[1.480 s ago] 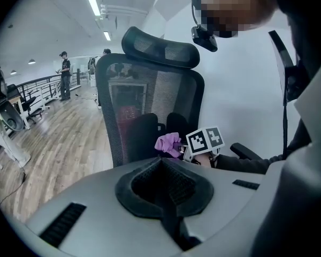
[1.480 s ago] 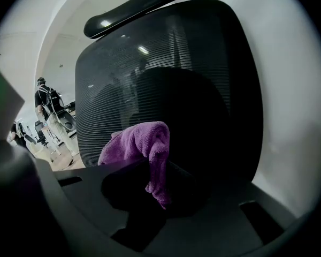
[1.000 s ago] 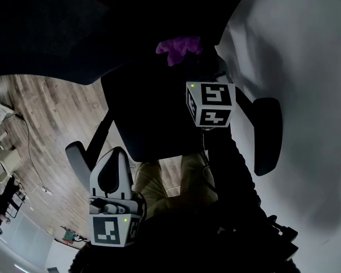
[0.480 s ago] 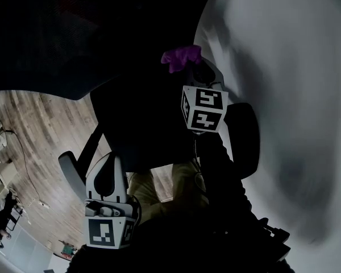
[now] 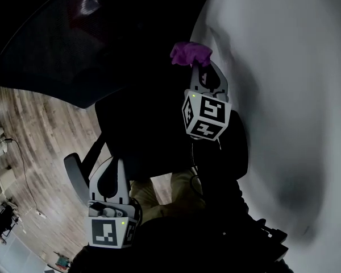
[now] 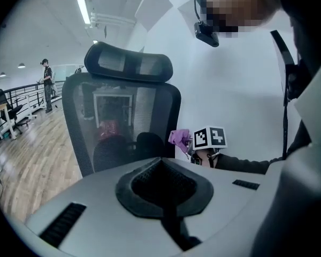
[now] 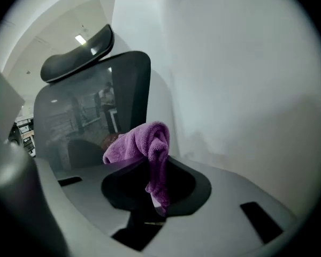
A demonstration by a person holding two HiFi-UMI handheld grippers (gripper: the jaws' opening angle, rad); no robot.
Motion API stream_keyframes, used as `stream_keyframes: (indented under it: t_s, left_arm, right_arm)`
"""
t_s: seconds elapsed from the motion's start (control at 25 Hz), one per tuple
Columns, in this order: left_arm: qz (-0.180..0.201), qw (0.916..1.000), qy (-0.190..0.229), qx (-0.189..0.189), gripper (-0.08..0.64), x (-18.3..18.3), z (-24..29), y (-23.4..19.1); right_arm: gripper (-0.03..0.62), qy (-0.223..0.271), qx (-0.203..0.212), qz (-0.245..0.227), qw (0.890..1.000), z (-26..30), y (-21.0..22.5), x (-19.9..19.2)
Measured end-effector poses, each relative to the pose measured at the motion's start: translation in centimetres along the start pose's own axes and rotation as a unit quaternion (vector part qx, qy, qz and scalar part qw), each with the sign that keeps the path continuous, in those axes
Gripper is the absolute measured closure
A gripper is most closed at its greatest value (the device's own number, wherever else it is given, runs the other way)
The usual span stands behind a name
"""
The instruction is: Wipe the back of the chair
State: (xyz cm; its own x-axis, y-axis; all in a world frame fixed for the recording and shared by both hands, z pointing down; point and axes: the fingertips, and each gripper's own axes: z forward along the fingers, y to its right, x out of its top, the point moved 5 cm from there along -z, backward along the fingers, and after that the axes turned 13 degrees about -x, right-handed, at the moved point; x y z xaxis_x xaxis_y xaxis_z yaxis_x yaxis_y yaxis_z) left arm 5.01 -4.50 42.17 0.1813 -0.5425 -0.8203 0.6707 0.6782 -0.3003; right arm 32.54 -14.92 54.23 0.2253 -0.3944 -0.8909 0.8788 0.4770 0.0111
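Head view: right gripper [image 5: 200, 68] raised at the right edge of the chair back [image 5: 74, 44], fingers clamped on a purple cloth [image 5: 190, 53]. Close on the right, a white wall [image 5: 290, 95]. Left gripper [image 5: 112, 166] low and near, well apart from the chair back, over wood floor [image 5: 34, 129].

Left gripper view: fingers closed together, nothing between them. Mesh chair back and headrest [image 6: 129, 63] ahead; purple cloth just beside the back's right edge, contact unclear.

Right gripper view: purple cloth bunched above the fingers, a tail hanging between them. Chair back left, white wall right.
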Motion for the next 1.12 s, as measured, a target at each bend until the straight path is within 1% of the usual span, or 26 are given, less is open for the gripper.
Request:
stream_keyframes:
  t_s: [0.08, 0.16, 0.24, 0.32, 0.44, 0.52, 0.6, 0.72, 0.8, 0.88, 1.0, 1.12]
  left_arm:
    - [-0.005, 0.9999, 0.003, 0.011, 0.555, 1.5, -1.1, 0.5]
    - [0.002, 0.9994, 0.03, 0.016, 0.555, 3.9, -2.0, 1.4]
    - [0.021, 0.9975, 0.064, 0.024, 0.555, 5.8, -3.1, 2.2]
    - [0.035, 0.9948, 0.091, 0.028, 0.557, 7.2, -4.9, 2.8]
    - [0.039, 0.9911, 0.123, 0.035, 0.557, 9.6, -8.3, 3.7]
    - [0.047, 0.9865, 0.151, 0.043, 0.555, 10.0, -9.2, 3.8]
    - [0.051, 0.9814, 0.179, 0.048, 0.557, 9.9, -9.8, 4.1]
    - [0.07, 0.9719, 0.217, 0.06, 0.555, 11.2, -11.7, 5.2]
    - [0.094, 0.9653, 0.232, 0.076, 0.555, 12.1, -12.9, 5.9]
    - [0.11, 0.9611, 0.237, 0.087, 0.555, 12.2, -13.2, 6.3]
    - [0.118, 0.9583, 0.241, 0.097, 0.557, 12.0, -13.8, 6.8]
    - [0.131, 0.9532, 0.247, 0.115, 0.557, 12.4, -15.6, 6.9]
  right_arm:
    - [0.514, 0.028, 0.015, 0.002, 1.0, -1.0, -0.7, 3.4]
    - [0.514, 0.052, 0.031, 0.001, 0.998, -2.5, -1.3, 6.9]
    - [0.514, 0.081, 0.054, 0.001, 0.995, -4.0, -2.1, 10.1]
    - [0.514, 0.103, 0.075, 0.0, 0.992, -6.9, -2.8, 12.5]
    - [0.514, 0.111, 0.116, -0.002, 0.987, -13.0, -3.7, 15.6]
    - [0.514, 0.118, 0.165, -0.004, 0.979, -16.3, -5.0, 16.3]
    - [0.514, 0.127, 0.213, -0.005, 0.969, -19.7, -6.0, 15.9]
    - [0.512, 0.143, 0.266, -0.017, 0.953, -25.3, -7.1, 15.9]
    - [0.512, 0.155, 0.288, -0.031, 0.944, -27.8, -7.7, 15.9]
    - [0.512, 0.162, 0.306, -0.037, 0.938, -29.1, -8.0, 15.6]
    - [0.512, 0.173, 0.324, -0.041, 0.929, -30.7, -8.4, 15.7]
    - [0.512, 0.192, 0.338, -0.05, 0.92, -32.8, -9.1, 16.7]
